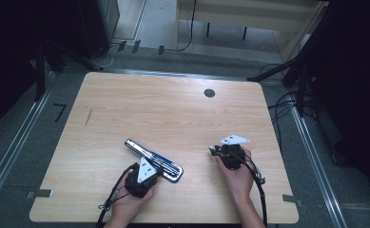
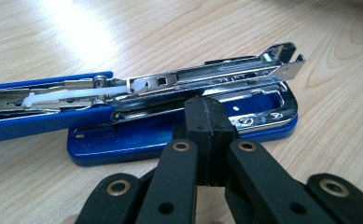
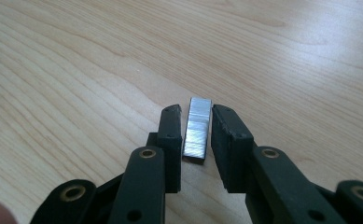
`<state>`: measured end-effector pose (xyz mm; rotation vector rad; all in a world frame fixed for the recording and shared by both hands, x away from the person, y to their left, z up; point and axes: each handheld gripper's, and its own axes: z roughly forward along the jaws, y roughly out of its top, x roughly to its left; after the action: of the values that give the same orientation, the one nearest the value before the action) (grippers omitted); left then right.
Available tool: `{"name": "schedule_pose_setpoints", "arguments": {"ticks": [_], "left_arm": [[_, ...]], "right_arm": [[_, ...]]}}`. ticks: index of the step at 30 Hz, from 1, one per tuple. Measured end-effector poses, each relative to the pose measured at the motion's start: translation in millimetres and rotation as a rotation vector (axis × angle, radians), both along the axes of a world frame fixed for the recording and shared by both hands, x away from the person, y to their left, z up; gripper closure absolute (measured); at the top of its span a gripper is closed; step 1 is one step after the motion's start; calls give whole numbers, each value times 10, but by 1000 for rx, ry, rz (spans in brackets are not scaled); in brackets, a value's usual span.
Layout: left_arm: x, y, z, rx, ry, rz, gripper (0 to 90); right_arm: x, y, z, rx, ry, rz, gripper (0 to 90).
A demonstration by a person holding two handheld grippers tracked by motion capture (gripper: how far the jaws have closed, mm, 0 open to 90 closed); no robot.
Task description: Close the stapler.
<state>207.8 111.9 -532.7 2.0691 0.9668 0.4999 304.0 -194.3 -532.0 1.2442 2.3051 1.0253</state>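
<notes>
Open blue stapler under left claw; staple strip between jaws of right claw.

Stapler (image 2: 179,109) blue with chrome magazine swung open, white pusher showing; lies flat on wooden surface (image 1: 173,114), just beyond left claw (image 2: 206,116), whose jaws are pressed together, holding nothing; contact with stapler unclear; stapler's far end cut off in left gripper view; silver staple strip (image 3: 197,131) on surface between parted jaws of right claw (image 3: 195,135); contact with jaws hard to tell.
</notes>
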Motion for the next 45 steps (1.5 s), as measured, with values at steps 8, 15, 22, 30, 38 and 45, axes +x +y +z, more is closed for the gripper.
{"name": "schedule_pose_setpoints", "arguments": {"ticks": [8, 15, 22, 30, 38, 45], "left_arm": [[0, 0, 0, 0, 0, 0, 900], [0, 0, 0, 0, 0, 0, 900], [3, 3, 0, -5, 4, 1, 900], [11, 13, 1, -12, 11, -4, 900], [19, 21, 3, -16, 16, -10, 900], [24, 27, 3, -21, 21, -11, 900]], "right_arm": [[0, -3, -46, -14, 10, -12, 749], [-6, -9, -55, -10, 8, -16, 791], [-13, -32, -35, -14, 2, -17, 795], [-63, -15, 41, 10, -2, 9, 795], [-154, 129, 201, 37, -20, 60, 796], [-223, 271, 292, 46, -35, 117, 796]]}}
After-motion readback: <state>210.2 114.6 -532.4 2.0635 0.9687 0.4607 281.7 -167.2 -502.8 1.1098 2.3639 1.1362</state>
